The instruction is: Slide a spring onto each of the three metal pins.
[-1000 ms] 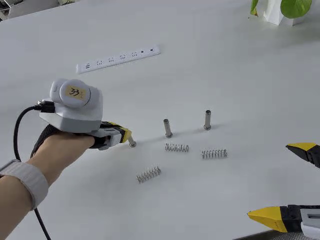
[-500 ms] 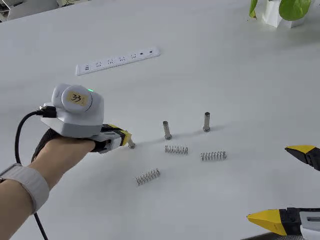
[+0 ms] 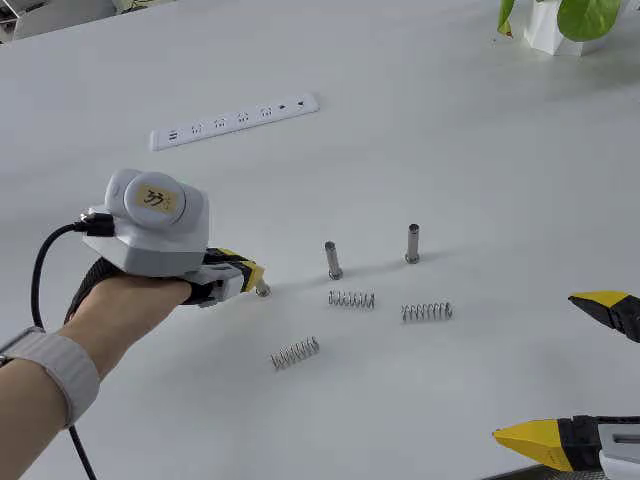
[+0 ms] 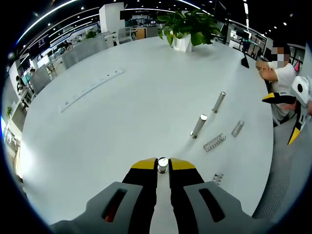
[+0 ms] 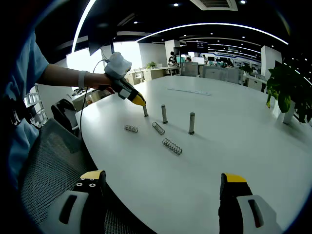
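The left gripper's (image 3: 255,276) jaws are clenched on the leftmost of three metal pins, the held pin (image 3: 262,289). They pinch it near its top, and its foot looks to rest on the white worktop (image 3: 450,150). The right gripper's (image 5: 161,179) jaws stand released and wide apart, grasping nothing, near the worktop's front edge and well apart from the held pin.

Near the held pin, to its right, the middle pin (image 3: 332,260) stands upright. Beyond that is the third pin (image 3: 412,243), also upright, and both are bare.

Three springs lie flat on the worktop. One (image 3: 295,352) is in front of the held pin, one (image 3: 352,298) is to its right by the middle pin's foot, and one (image 3: 427,312) is farther right.

A power strip (image 3: 233,118) lies well behind the held pin, and a potted plant (image 3: 570,15) sits far back to its right.
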Tool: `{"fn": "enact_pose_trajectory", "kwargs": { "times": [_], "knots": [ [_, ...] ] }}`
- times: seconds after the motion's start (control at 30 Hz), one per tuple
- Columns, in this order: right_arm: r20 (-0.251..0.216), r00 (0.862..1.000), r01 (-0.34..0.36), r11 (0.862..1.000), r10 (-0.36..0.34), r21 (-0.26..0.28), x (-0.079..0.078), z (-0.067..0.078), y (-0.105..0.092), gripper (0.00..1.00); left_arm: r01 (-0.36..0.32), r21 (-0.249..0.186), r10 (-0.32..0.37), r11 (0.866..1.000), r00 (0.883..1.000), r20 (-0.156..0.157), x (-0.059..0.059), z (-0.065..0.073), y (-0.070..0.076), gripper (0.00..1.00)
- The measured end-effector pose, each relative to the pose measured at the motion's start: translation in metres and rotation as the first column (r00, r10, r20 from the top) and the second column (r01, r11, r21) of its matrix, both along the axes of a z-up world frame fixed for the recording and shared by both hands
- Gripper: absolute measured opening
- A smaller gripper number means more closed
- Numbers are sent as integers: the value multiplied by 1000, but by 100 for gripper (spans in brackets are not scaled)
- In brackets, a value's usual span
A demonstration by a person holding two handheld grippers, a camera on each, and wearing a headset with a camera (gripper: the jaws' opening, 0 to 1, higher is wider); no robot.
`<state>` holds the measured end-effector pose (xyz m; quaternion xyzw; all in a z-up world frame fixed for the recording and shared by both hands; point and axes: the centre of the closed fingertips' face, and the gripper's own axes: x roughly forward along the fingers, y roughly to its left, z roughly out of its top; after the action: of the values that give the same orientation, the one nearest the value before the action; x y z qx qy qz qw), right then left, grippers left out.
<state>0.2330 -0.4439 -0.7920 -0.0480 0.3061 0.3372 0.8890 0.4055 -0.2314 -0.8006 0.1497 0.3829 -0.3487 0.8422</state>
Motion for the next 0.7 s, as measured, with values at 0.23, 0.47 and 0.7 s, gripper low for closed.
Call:
{"fn": "enact_pose_trajectory", "kwargs": {
  "times": [0.23,0.47,0.7],
  "knots": [
    [2,1000,0,1000,0,1,0,0,0,97,3,-2,-3,1000,1000,-1,-2,-1,0,9],
    [5,1000,3,1000,-3,0,-1,1,0,98,3,-4,-3,1000,1000,7,-3,-2,0,21],
    [7,1000,3,1000,-3,-3,-1,2,0,99,4,-20,-4,1000,1000,19,-7,-4,1,42]
  ]
}}
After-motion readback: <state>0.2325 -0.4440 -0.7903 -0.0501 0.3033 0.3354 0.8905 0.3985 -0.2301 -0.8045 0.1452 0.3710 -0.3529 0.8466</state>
